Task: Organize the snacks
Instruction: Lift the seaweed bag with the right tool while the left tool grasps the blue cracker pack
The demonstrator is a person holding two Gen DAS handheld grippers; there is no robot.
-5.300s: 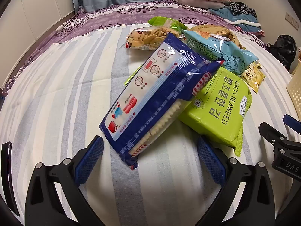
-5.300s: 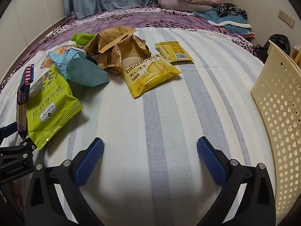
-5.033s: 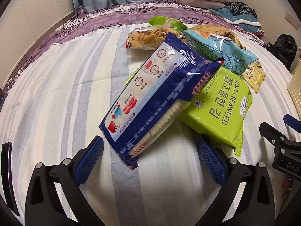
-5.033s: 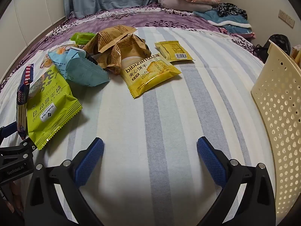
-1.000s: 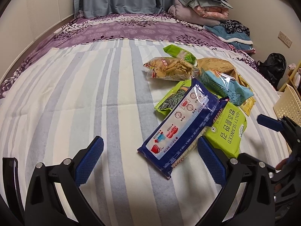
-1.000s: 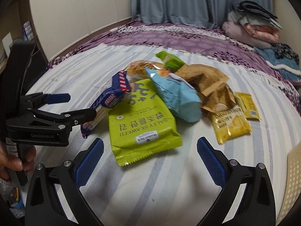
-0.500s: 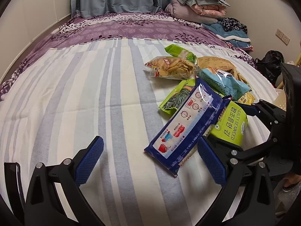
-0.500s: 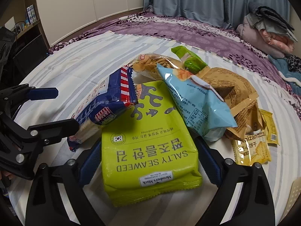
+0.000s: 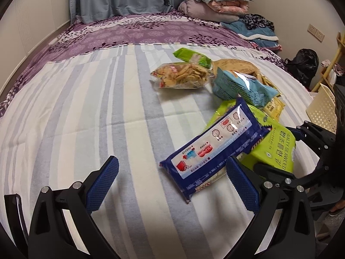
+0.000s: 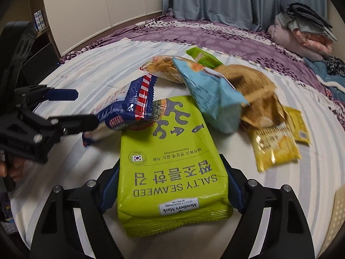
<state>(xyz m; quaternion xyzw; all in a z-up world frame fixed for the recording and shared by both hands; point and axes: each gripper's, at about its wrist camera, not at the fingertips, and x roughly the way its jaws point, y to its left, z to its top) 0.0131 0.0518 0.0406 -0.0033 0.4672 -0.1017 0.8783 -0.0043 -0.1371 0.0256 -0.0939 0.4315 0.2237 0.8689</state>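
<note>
Your right gripper (image 10: pixel 172 185) straddles the near end of the lime-green foil seaweed packet (image 10: pixel 170 161), one blue pad at each long edge. Jaws closing on it; whether the pads press yet, you cannot tell — the packet hides both pad faces. Packet lies flat on the striped grey-and-cream bedsheet (image 10: pixel 103 69), near its front edge.

Far end of the seaweed packet is tucked under the dark blue plastic cracker pack (image 10: pixel 127 110) on the left and the pale blue crinkled snack bag (image 10: pixel 211 95) on the right. Beyond the blue bag: crumpled brown paper bag (image 10: pixel 252 90), then two yellow foil biscuit sachets (image 10: pixel 276 144), one overlapping the other, towards the sheet's right edge. Clear bag of round crackers (image 9: pixel 183 75) and small green wrapper (image 9: pixel 192 57) sit furthest back.

Your left gripper (image 9: pixel 172 181) hangs with jaws wide, nothing between the pads. Its right pad is just beside the near end of the blue cracker pack; contact unclear.

Cream perforated plastic basket (image 9: pixel 323 108) stands off the sheet's right edge.
</note>
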